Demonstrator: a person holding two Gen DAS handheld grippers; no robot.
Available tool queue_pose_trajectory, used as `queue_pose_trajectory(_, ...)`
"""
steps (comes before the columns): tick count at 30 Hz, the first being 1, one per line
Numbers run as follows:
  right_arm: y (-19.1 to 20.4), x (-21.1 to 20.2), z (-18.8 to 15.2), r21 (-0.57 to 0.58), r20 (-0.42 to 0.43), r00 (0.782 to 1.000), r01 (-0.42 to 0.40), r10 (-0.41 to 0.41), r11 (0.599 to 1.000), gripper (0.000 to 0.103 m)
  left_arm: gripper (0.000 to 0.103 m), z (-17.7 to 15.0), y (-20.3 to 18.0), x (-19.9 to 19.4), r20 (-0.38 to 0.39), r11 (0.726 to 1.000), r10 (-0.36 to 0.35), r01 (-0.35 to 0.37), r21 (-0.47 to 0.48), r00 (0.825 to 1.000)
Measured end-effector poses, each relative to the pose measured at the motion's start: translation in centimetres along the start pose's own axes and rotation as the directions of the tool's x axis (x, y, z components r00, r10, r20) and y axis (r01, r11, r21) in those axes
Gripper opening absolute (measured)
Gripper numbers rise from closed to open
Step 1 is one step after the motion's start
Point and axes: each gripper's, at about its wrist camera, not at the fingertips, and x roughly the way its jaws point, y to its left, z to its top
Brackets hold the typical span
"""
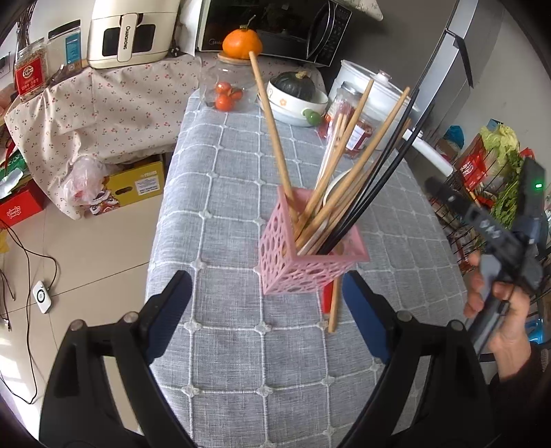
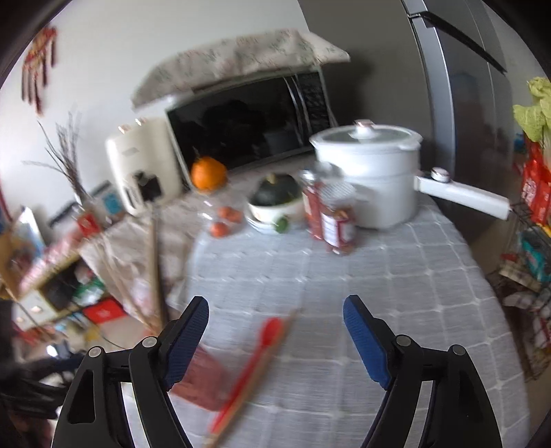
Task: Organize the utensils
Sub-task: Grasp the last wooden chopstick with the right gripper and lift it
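A pink perforated utensil holder stands on the grey checked tablecloth, holding several wooden and black chopsticks and a white spoon. A loose wooden chopstick and a red spoon lie on the cloth just behind the holder. My left gripper is open and empty, just in front of the holder. My right gripper is open and empty above the cloth; the red spoon and the wooden chopstick lie below it, blurred. The holder shows blurred by its left finger.
At the table's far end stand a white pot, a red-labelled jar, a bowl with a green squash, a glass jar with small oranges and a microwave. A wire rack of vegetables stands at the right. Boxes lie on the floor at the left.
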Motion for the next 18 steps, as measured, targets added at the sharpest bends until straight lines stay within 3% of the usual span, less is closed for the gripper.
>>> queue_pose_trajectory(6,-1.3,4.9,-2.4,-0.038,-0.139,0.987,0.075,-0.08,0.996,0.082,0.089,-0.4,-0.6,0.7,-0.031,0.999,0.02,-0.019,0.041,0.999)
queue_pose_trajectory(18,-0.2,11.0,-4.8,-0.084,-0.286,0.952,0.086,-0.107,0.993,0.082,0.089,-0.9,-0.7,1.2,-0.057,0.994,0.045,-0.039,0.101,0.997)
